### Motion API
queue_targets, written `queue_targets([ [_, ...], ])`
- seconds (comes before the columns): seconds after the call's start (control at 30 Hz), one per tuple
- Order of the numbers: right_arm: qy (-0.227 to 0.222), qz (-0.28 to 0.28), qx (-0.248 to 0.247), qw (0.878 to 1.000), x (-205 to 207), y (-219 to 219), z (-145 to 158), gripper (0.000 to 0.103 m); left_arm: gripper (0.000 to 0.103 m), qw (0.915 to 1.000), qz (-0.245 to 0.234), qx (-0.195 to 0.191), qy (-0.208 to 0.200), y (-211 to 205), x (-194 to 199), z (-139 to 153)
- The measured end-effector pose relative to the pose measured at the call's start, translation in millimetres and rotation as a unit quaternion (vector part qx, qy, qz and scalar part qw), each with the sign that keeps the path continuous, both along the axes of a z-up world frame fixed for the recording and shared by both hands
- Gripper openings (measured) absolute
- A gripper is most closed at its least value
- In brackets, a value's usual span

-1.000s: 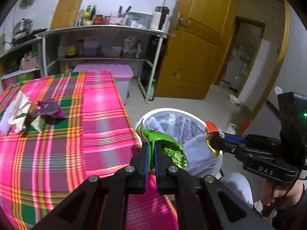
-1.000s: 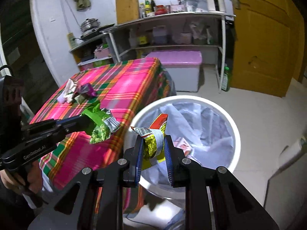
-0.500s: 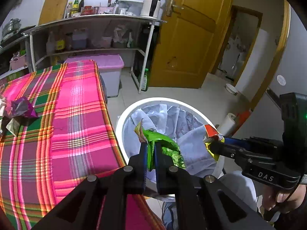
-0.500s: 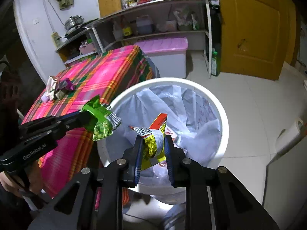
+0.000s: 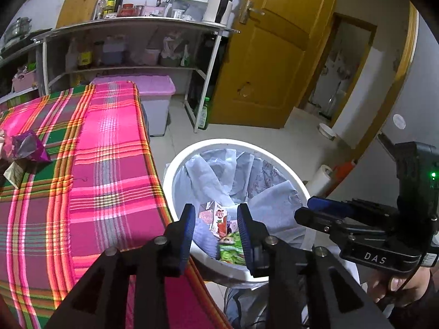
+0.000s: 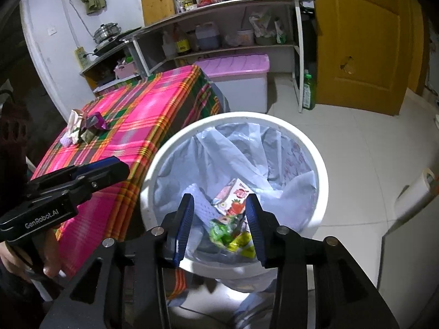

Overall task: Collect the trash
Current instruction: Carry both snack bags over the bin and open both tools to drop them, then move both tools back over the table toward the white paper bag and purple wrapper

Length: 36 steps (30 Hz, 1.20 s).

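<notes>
Left gripper [image 5: 215, 226]: jaws spread wide with nothing between them, poised over the near-left rim of the bin.
Right gripper [image 6: 219, 220]: jaws also wide apart and empty, poised over the near part of the bin's mouth.
Trash bin [image 6: 315, 153]: white and round, lined with a pale plastic bag [image 6: 241, 150], standing on the floor just beside the table edge.
Green wrapper [image 6: 219, 230]: lies at the bottom of the bin, below the gap of the right gripper; in the left wrist view it [image 5: 231, 248] shows just under the left gripper's right finger.
Yellow wrapper [image 6: 242, 244]: in the bin, touching the green wrapper, below the right gripper's right finger.
Strawberry carton [image 6: 233, 194]: deeper in the bin, beyond both wrappers.
Remaining trash [image 6: 82, 126]: a small heap of crumpled paper and a purple wrapper [image 5: 26, 146] on the far part of the plaid tablecloth [image 5: 109, 164], well apart from both grippers.
</notes>
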State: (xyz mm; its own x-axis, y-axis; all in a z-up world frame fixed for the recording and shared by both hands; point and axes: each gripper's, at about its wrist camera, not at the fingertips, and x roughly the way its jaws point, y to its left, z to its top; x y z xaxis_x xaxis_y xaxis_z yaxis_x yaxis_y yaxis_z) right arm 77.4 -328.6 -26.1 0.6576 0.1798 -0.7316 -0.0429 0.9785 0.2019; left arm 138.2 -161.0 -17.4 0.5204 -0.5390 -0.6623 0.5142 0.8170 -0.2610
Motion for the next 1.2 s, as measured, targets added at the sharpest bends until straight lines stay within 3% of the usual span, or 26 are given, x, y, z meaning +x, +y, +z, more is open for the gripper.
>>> queue_targets([
  [0.47,-0.038,0.051,0.007,0.998,-14.0,43.7,25.3,0.040,0.031,0.9986,0.047,-0.004,-0.025,49.6,-26.0,18.9],
  [1.13,-0.044,0.137,-0.004,0.990,6.3,112.9,33.9,0.041,0.031,0.9895,0.138,0.002,-0.043,127.1,-39.3,28.2],
  [1.2,-0.045,0.148,-0.007,0.988,11.2,121.1,35.7,0.048,0.031,0.9884,0.145,0.002,-0.044,134.7,-38.3,28.9],
])
